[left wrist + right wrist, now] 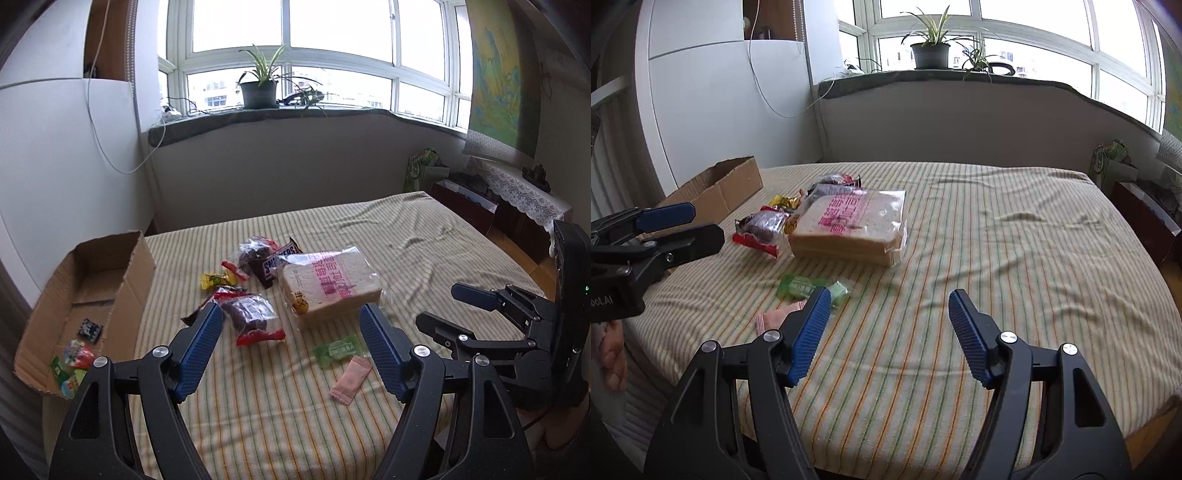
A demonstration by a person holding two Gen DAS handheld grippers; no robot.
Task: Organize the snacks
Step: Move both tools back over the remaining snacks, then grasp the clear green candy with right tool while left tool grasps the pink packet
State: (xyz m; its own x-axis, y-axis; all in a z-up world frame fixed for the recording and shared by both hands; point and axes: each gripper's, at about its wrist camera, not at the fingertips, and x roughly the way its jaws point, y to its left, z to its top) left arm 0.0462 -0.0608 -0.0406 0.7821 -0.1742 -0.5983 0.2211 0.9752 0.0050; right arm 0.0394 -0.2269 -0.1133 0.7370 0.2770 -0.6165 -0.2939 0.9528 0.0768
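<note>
On the striped bed cover lie a bag of sliced bread (328,286) (853,229), a Snickers bar (275,264), two brown cake packets with red ends (251,314) (256,251), a yellow candy (216,280), a green candy (336,350) (805,286) and a pink packet (351,380) (775,317). My left gripper (290,312) (705,222) hovers open above the near cake packet and the bread, holding nothing. To its right, my right gripper (889,293) (439,304) stands open over bare cover, just right of the green candy.
An open cardboard box (136,273) (720,188) sits at the bed's left edge with several small candies (74,362) and a black packet (89,329) inside. A white wardrobe stands left; a potted plant (258,88) is on the sill. Low furniture (517,206) flanks the right.
</note>
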